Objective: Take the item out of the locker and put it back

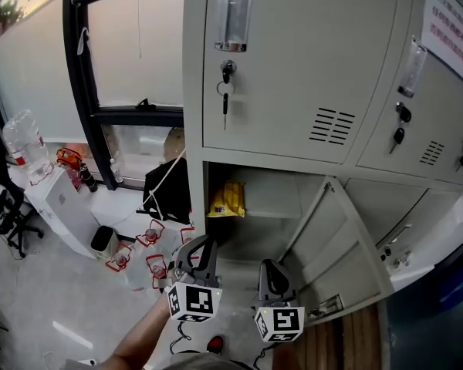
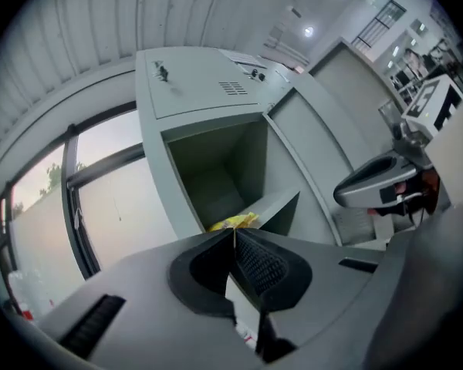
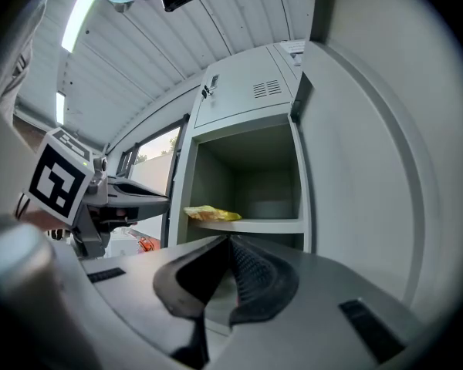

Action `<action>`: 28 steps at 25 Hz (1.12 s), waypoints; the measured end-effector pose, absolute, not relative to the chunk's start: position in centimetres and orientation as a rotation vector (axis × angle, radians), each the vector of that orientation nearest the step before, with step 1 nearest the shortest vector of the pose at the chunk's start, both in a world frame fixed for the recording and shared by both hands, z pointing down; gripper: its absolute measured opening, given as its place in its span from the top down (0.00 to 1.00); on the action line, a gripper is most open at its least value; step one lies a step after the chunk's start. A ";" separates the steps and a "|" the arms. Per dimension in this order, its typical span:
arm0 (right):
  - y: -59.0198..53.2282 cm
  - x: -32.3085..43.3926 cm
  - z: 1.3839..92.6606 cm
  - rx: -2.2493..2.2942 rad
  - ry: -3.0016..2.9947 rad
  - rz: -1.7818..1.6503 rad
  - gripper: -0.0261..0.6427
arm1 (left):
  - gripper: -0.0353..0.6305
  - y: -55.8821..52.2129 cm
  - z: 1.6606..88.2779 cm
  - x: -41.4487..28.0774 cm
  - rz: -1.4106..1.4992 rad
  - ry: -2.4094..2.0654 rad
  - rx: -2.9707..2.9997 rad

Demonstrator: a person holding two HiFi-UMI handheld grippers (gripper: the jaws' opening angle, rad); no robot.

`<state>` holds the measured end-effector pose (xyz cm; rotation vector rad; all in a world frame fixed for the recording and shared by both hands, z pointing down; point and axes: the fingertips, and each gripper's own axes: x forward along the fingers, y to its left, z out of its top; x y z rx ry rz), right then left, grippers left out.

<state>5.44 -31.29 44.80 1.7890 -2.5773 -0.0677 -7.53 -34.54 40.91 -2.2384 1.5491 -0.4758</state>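
Note:
A yellow packet [image 1: 227, 199] lies on the shelf at the left of the open lower locker [image 1: 293, 199]. It also shows in the left gripper view as the packet [image 2: 233, 222] just above the jaws, and in the right gripper view as the packet [image 3: 211, 213] on the shelf's left end. My left gripper [image 1: 194, 251] is below and in front of the locker, shut and holding nothing. My right gripper [image 1: 271, 272] hangs beside it, also shut and holding nothing. Both are well short of the packet. The locker door [image 1: 347, 245] swings open to the right.
A key [image 1: 226, 91] hangs in the shut locker above. More shut lockers run to the right. A black window frame [image 1: 85, 91] stands at the left, with a black bag [image 1: 166, 187], bottles [image 1: 23, 141] and small red-tagged items [image 1: 150, 241] on the floor.

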 end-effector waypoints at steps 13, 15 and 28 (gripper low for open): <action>-31.5 6.4 44.9 1.815 -2.569 -0.057 0.93 | 0.65 -39.1 40.6 -4.9 -0.934 1.368 -1.834; -31.5 6.7 45.1 1.825 -2.561 -0.051 0.93 | 0.65 -39.7 41.0 -4.6 -0.967 1.357 -1.815; -31.9 8.0 45.2 1.872 -2.519 -0.042 0.93 | 0.67 -42.2 42.8 -4.7 -1.088 1.353 -1.691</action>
